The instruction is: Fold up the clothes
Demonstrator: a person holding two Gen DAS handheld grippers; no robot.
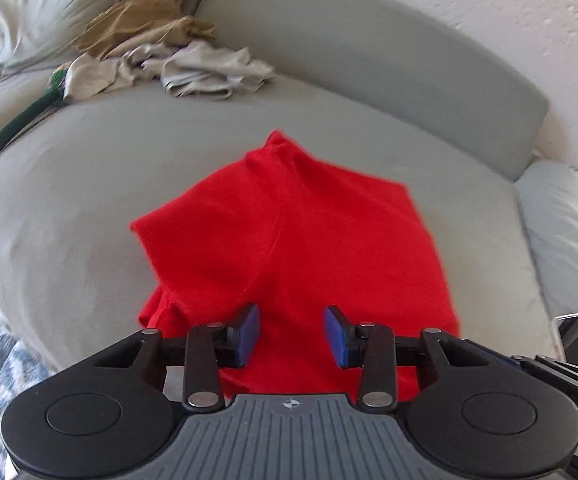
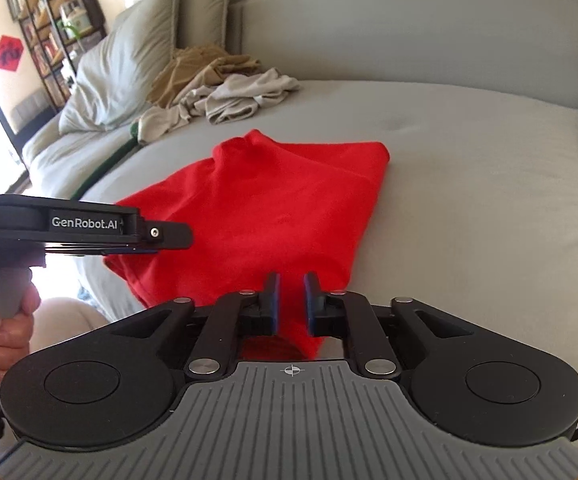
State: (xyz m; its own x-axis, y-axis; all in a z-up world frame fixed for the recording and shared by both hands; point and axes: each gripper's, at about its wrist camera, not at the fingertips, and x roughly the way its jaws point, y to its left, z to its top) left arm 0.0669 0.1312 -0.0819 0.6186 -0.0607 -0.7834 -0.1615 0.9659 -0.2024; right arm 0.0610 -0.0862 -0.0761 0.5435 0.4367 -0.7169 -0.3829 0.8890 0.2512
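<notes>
Red garment point(image 1: 289, 232) on grey sofa point(image 1: 69, 184), crumpled beige clothes point(image 1: 193, 68) behind

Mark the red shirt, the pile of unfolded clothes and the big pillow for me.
red shirt point(image 2: 273, 208): right wrist view, middle of the top layer.
pile of unfolded clothes point(image 1: 205, 68): left wrist view, pale garment in front.
pillow point(image 2: 121, 68): right wrist view, its front face.

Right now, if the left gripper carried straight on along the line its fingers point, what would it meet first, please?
Most likely the red garment: it lies on the grey sofa seat directly ahead of the left gripper, and red cloth fills the gap between its parted fingers. How near the cloth is cannot be judged here.
</notes>
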